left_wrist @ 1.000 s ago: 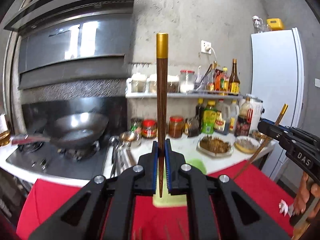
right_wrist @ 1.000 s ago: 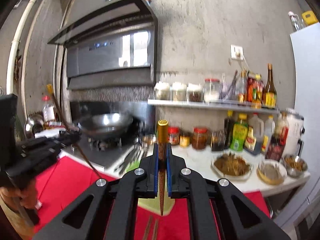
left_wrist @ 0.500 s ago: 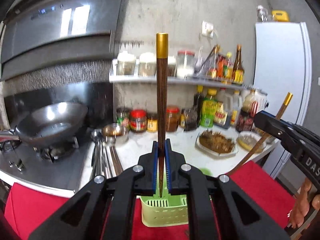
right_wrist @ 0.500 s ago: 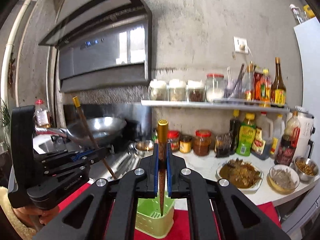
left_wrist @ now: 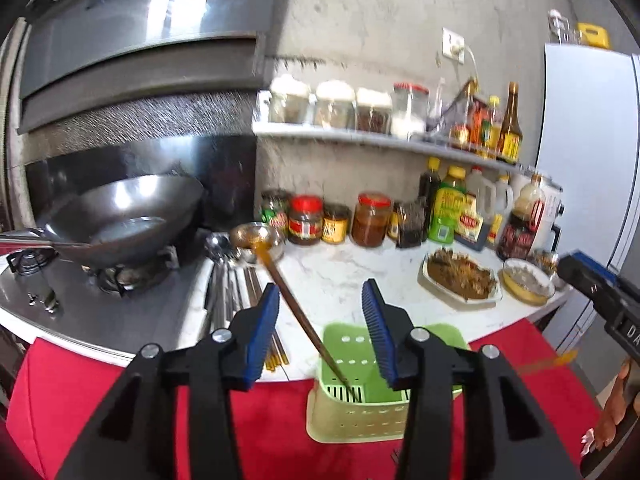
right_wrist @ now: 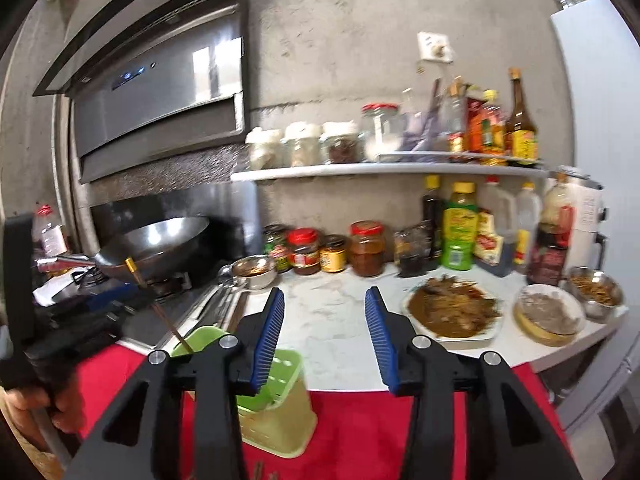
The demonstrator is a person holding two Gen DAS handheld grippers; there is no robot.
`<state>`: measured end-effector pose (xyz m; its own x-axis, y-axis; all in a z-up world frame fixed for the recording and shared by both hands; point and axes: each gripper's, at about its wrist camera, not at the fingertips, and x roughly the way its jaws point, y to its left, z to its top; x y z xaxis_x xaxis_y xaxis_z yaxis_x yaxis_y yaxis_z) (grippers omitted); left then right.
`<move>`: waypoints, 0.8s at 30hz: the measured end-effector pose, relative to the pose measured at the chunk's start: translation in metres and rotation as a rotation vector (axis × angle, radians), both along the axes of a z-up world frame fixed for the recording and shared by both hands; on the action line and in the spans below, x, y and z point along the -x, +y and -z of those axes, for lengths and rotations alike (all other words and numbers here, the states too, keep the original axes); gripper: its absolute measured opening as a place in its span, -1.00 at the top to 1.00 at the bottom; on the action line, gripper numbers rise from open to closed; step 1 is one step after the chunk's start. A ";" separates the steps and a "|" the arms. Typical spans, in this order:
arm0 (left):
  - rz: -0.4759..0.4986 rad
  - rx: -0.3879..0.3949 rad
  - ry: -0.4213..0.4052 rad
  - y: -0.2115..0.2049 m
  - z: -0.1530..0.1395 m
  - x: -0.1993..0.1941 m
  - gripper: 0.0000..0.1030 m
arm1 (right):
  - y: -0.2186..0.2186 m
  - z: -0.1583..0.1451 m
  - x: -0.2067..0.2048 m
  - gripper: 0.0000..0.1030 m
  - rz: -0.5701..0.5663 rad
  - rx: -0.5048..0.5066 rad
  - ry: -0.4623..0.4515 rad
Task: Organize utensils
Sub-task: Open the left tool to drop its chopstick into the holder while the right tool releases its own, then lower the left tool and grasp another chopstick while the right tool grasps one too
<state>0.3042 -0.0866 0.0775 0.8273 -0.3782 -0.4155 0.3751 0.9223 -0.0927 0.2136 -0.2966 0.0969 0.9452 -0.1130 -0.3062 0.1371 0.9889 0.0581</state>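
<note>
My left gripper (left_wrist: 322, 286) hangs just above the pale green utensil holder (left_wrist: 360, 416), its jaws opening. A brown chopstick (left_wrist: 304, 320) is free of the blue pads and leans left with its lower end inside the holder. My right gripper (right_wrist: 325, 291) is also opening, with nothing between its pads. The holder (right_wrist: 280, 416) sits low and left of it, and the gold-tipped chopstick (right_wrist: 160, 308) slants out of it. A blurred golden streak (left_wrist: 548, 360) shows under the right gripper (left_wrist: 588, 288) in the left wrist view. The left gripper (right_wrist: 92, 300) is at the left of the right wrist view.
The holder stands on a red cloth (left_wrist: 260, 420) at the counter's front edge. Metal utensils (left_wrist: 224, 288) and spare chopsticks (left_wrist: 276, 348) lie beside the stove with a wok (left_wrist: 120, 220). Jars (left_wrist: 336, 220), a food plate (left_wrist: 460, 276) and bowls line the back; a fridge (left_wrist: 592, 160) is at right.
Both grippers were shut on upright chopsticks and now stand open. The left chopstick has dropped into the green holder. Both grippers came forward and down toward the holder.
</note>
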 end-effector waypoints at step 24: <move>-0.175 -0.208 0.205 0.118 0.123 0.232 0.13 | 0.071 0.116 0.217 0.14 -0.122 0.066 0.186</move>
<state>0.0727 0.0311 -0.0460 0.7631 -0.1275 -0.6336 0.2025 0.9781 0.0472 -0.0034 -0.2255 -0.0193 0.8809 -0.0269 -0.4726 0.0185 0.9996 -0.0224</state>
